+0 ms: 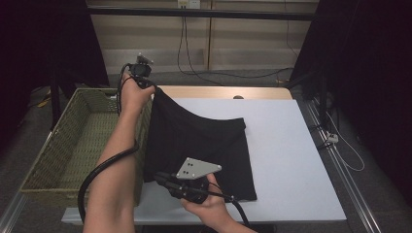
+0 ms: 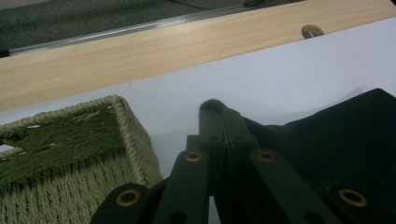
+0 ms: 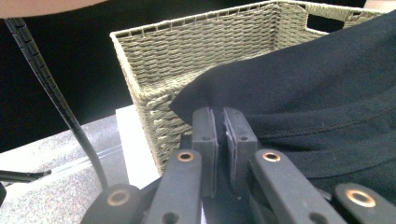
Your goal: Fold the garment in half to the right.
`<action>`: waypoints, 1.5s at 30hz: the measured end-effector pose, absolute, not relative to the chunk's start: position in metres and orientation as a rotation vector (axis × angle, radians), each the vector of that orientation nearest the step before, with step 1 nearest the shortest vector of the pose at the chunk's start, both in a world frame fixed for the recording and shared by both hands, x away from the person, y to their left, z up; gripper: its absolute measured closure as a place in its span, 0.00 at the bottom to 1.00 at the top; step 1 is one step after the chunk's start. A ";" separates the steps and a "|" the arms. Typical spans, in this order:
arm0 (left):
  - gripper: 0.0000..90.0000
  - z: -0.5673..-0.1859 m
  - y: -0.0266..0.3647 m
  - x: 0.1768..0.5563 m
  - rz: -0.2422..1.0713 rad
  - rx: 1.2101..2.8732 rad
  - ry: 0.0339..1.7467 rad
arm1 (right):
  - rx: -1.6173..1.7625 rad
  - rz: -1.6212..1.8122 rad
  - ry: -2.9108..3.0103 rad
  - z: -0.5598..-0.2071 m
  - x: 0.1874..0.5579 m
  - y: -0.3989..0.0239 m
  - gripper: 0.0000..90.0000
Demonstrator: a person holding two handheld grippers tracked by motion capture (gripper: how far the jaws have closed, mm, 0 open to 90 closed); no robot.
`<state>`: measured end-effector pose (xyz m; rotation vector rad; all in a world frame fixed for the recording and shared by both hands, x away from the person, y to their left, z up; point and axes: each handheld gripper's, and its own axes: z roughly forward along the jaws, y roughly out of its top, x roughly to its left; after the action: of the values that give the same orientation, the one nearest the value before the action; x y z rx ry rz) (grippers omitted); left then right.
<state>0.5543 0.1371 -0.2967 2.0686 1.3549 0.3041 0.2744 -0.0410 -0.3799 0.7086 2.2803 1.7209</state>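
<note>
While both grippers pinch it, black garment (image 1: pixel 199 145) lies on the worktop (image 1: pixel 282 145) right of the basket (image 1: pixel 73 141): left gripper (image 1: pixel 145 83) far corner, right gripper (image 1: pixel 167 180) near edge. Soft, light, floppy; likely best held at hems.

Black garment (image 1: pixel 199 145) lay spread over the table's (image 1: pixel 291 155) left half beside the wicker basket (image 1: pixel 73 141), left gripper (image 1: pixel 141 73) lifting its far-left corner, right gripper (image 1: pixel 167 179) at its near-left edge.
</note>
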 end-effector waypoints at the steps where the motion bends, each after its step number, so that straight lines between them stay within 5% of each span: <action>1: 0.99 -0.295 0.137 0.555 0.305 2.071 1.353 | 0.706 1.720 2.276 -0.379 0.274 -0.041 0.94; 45: 0.99 -0.283 0.183 0.562 0.282 2.087 1.360 | 0.665 1.755 2.287 -0.359 0.280 0.000 0.94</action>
<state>0.5617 0.1832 -0.2833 2.0867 1.3605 0.2824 0.2801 -0.0003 -0.3589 0.6648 2.2868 1.7551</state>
